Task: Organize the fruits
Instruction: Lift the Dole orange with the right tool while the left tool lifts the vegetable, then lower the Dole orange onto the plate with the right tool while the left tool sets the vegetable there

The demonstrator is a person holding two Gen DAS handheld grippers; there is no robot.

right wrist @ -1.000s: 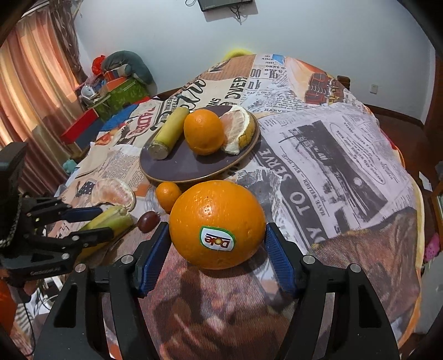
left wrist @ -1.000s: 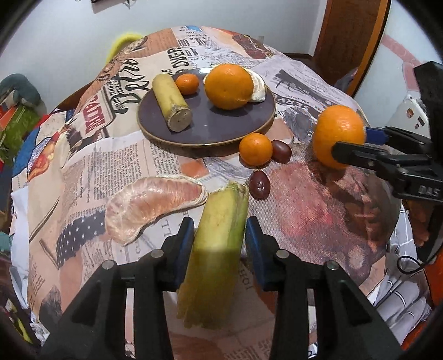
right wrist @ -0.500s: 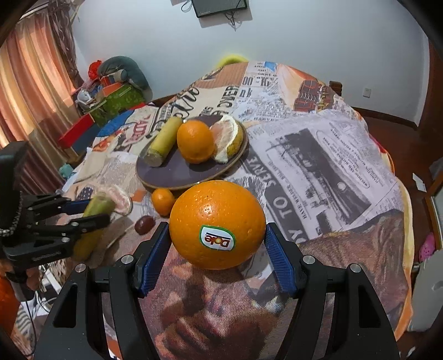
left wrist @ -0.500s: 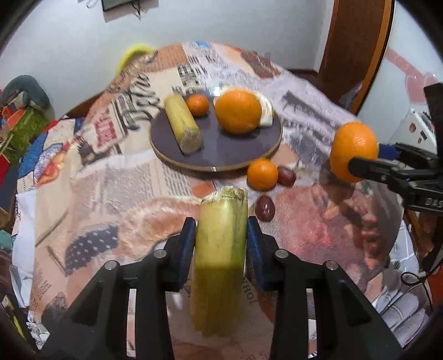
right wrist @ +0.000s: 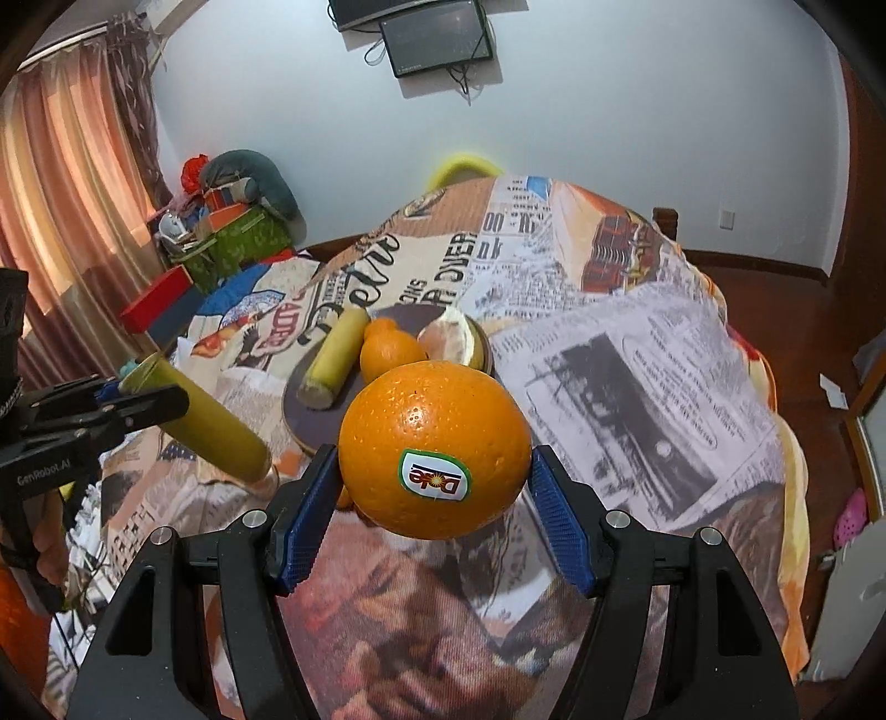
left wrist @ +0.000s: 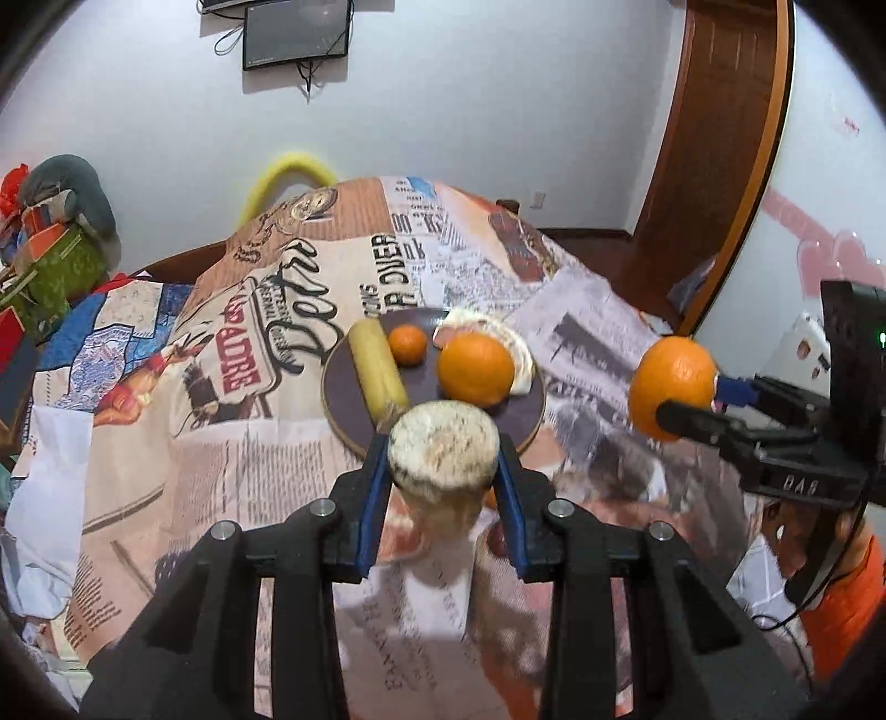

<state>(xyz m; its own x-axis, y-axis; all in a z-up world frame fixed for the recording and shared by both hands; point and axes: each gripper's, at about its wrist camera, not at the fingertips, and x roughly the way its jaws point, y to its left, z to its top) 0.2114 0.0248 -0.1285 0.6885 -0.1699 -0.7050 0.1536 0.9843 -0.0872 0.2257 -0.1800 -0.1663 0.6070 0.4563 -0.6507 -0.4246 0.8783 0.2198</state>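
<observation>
My left gripper (left wrist: pixel 441 487) is shut on a yellow-green sugarcane piece (left wrist: pixel 441 451), held in the air with its cut end toward the camera; it also shows in the right wrist view (right wrist: pixel 205 423). My right gripper (right wrist: pixel 434 507) is shut on a large orange with a Dole sticker (right wrist: pixel 434 446), seen at the right in the left wrist view (left wrist: pixel 673 379). A dark round plate (left wrist: pixel 346 396) beyond holds another sugarcane piece (left wrist: pixel 379 376), a small tangerine (left wrist: pixel 407 344), a big orange (left wrist: pixel 476 368) and a pomelo wedge (left wrist: pixel 520 360).
The table wears a newspaper-print cloth (left wrist: pixel 277 332). Fruit below my left gripper is mostly hidden. A wooden door (left wrist: pixel 714 138) stands at the right, cluttered boxes and bags (right wrist: pixel 232 221) at the left, a wall monitor (right wrist: pixel 437 36) behind.
My left gripper has lifted the sugarcane piece off the table and tilted it end-on. My right gripper has risen a little with the orange.
</observation>
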